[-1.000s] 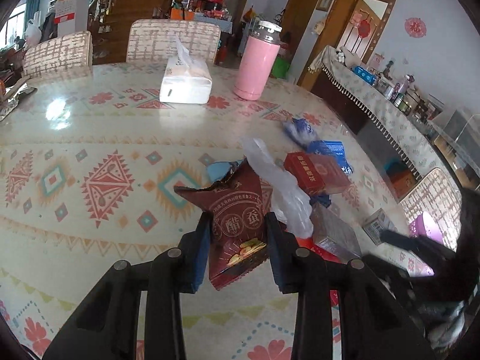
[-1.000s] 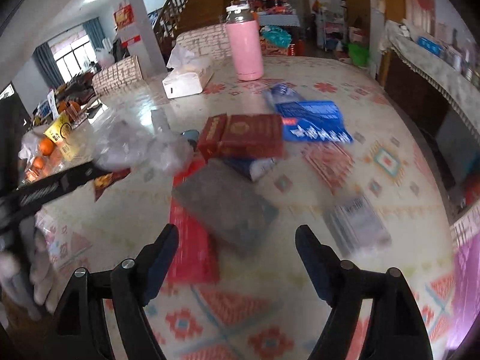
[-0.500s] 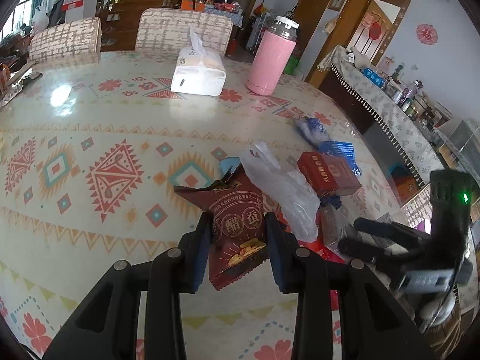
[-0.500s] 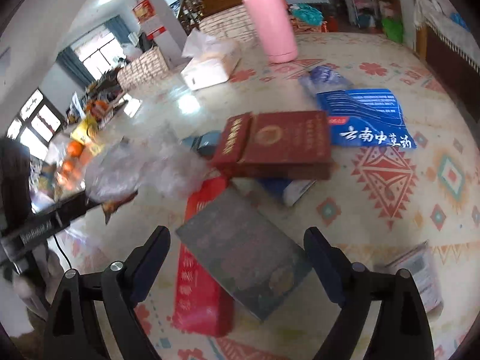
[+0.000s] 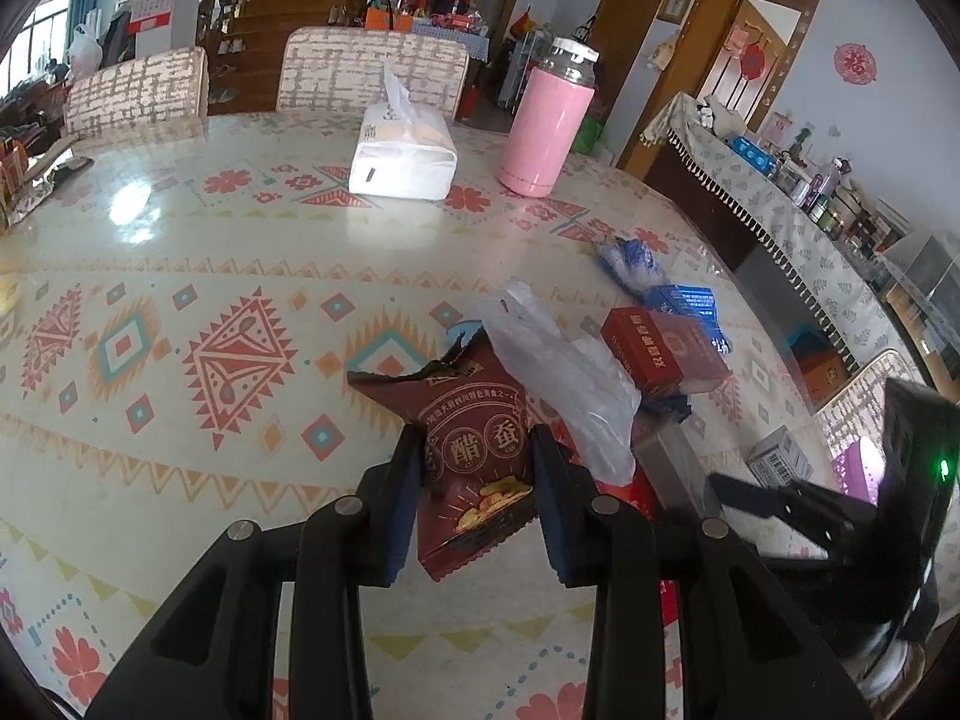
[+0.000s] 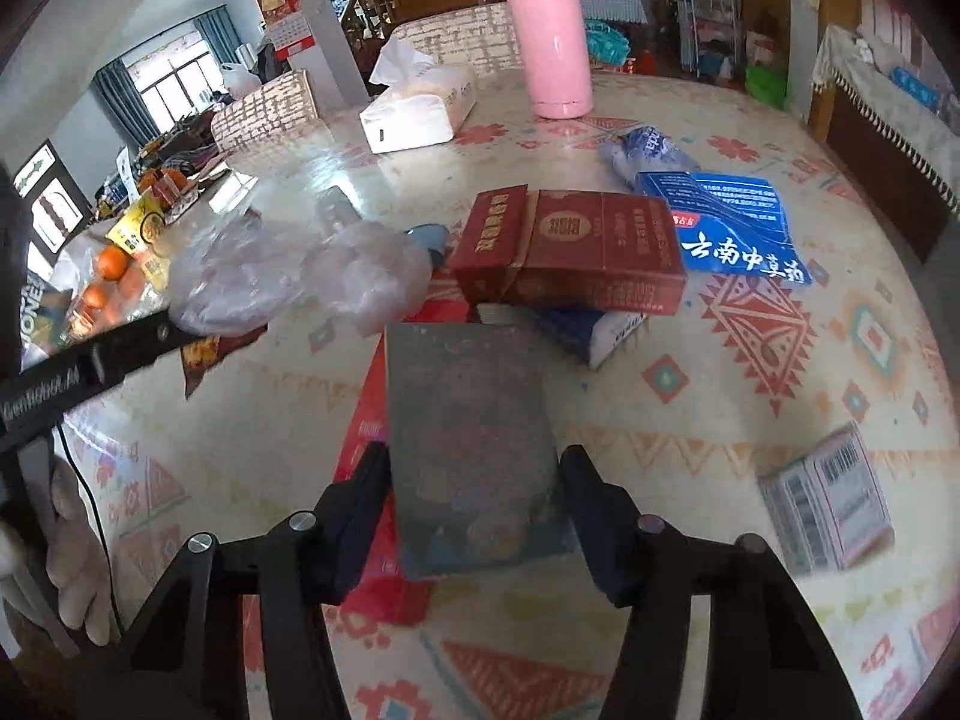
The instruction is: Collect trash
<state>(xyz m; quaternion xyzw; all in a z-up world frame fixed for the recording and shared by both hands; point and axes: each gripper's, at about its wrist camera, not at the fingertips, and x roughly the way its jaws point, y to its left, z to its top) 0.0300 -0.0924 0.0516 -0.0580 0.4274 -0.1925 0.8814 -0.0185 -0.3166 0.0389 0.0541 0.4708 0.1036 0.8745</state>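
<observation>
Change: right claw [image 6: 474, 492] has dropped onto the grey box [image 6: 474, 450] at lower centre, jaws closing around it, not visibly pressing.
Left claw [image 5: 474, 480]: still clamps the dark red snack bag [image 5: 474, 450].
Worktop [image 5: 180, 312]: glossy patterned cloth, chairs and a staircase behind.

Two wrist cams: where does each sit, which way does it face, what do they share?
Left wrist: on the left gripper, angled down across the table, shut on a snack packet; right gripper visible.
Right wrist: on the right gripper, angled down, jaws closing around a grey box.
Shared: pink flask, tissue pack, red carton.
</observation>
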